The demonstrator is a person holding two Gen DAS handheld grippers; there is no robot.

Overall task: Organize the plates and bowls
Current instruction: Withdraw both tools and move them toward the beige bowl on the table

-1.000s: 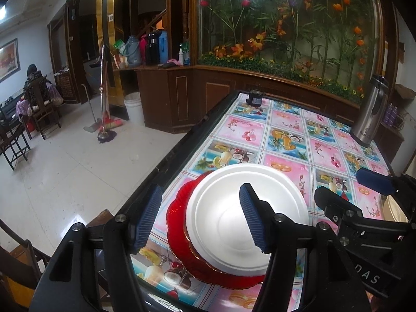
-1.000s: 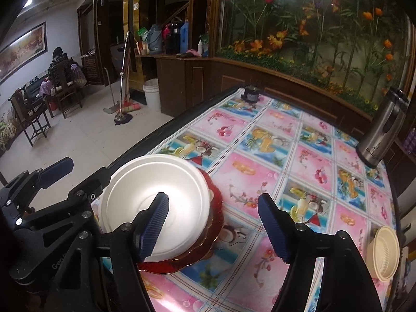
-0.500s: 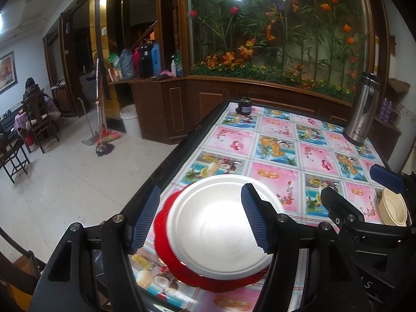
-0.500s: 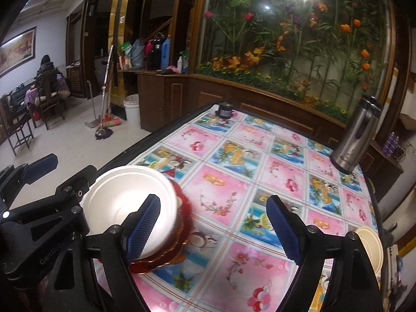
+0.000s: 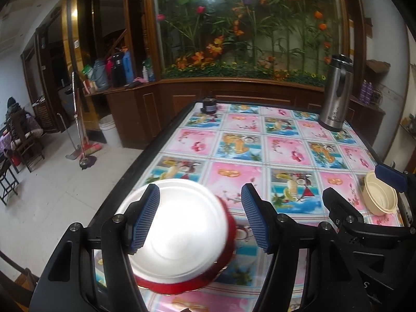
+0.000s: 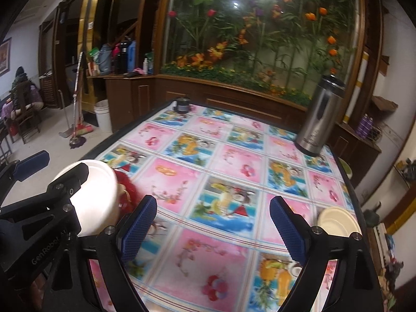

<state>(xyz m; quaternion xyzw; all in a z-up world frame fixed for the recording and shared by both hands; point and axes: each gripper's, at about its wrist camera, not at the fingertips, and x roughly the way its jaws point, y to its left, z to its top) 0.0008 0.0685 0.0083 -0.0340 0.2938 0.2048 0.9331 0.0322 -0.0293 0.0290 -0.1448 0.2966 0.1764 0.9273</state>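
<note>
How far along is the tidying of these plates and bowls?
Partly done: a white plate already sits stacked on a red plate. Nothing is in hand; the left gripper and right gripper are both open. Left to handle: the cream bowl alone near the table's right edge.

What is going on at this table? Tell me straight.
A person holds two open grippers over the patterned tablecloth table; neither grips anything. The left gripper hangs above a white round plate stacked on a red plate. The right gripper points at bare cloth, with a cream bowl beside it.
</note>
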